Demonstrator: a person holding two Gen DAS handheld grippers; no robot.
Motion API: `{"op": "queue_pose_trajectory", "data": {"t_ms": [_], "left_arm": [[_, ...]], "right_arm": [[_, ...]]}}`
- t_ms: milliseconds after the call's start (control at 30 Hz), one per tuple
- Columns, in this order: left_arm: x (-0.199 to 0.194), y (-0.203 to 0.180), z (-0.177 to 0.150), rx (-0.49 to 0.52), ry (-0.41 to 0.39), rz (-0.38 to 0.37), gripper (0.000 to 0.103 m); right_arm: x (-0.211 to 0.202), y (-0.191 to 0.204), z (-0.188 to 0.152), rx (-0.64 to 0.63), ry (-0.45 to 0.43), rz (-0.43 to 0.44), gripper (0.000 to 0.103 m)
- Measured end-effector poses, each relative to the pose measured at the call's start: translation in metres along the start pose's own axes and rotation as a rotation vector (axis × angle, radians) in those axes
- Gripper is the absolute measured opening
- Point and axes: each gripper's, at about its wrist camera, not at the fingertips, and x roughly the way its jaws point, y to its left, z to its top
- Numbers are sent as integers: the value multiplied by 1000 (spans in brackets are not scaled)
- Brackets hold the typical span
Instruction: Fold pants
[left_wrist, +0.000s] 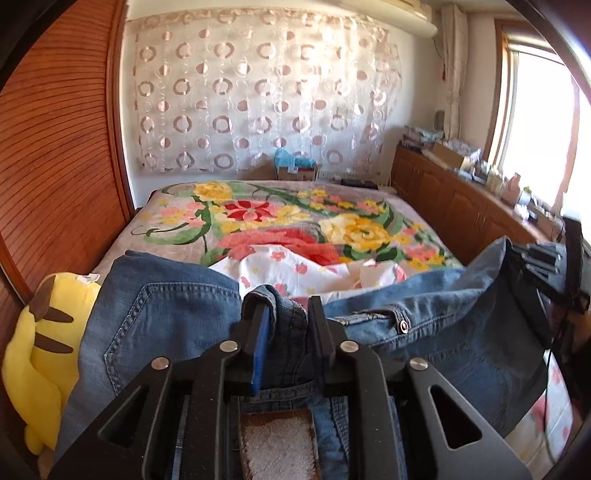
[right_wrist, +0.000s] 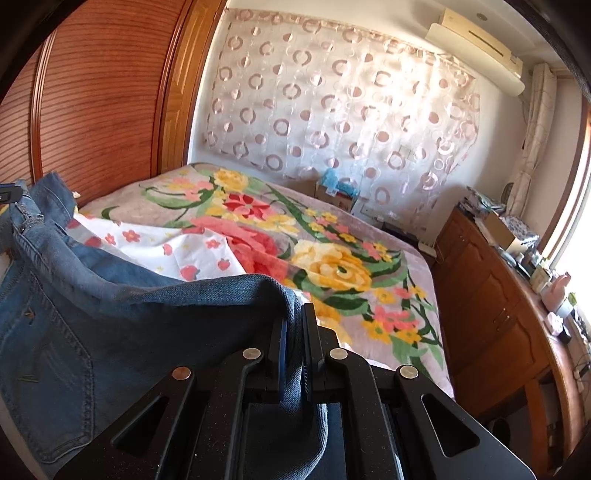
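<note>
Right wrist: pants (right_wrist: 110, 306) between right hand-held gripper (right_wrist: 294, 332) fingers.

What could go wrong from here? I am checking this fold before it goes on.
1. The left gripper holds a bunched wad of the blue denim jeans, which may slip out.
2. The jeans may drag the white flowered sheet.
3. The right gripper pinches only an edge.

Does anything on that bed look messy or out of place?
Yes: a white flowered sheet lies crumpled on the otherwise smooth floral blanket, just beyond the jeans. A yellow plush toy is wedged at the bed's left edge.
</note>
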Motion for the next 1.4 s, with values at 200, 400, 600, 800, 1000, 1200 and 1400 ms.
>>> {"op": "queue_pose_trajectory", "data": {"t_ms": [200, 400, 600, 800, 1000, 1200, 1400], "left_arm": [[-12, 1, -7, 21, -22, 8, 68], [-21, -2, -19, 19, -13, -34, 80], [-20, -26, -42, 52, 31, -57, 80], [-21, -46, -64, 53, 72, -114, 80], [-12, -65, -83, 100, 123, -136, 80], [-5, -73, -94, 137, 137, -109, 80], [-2, -76, -100, 161, 135, -86, 80]], "right_arm": [[15, 0, 6, -11, 57, -11, 7], [10, -6, 13, 24, 61, 3, 7], [-14, -22, 12, 98, 55, 49, 47], [-59, -37, -8, 141, 53, 90, 47], [-99, -46, -39, 169, 96, 120, 47], [-110, -50, -59, 227, 158, 166, 47], [-108, -44, -64, 204, 212, 175, 47]]}}
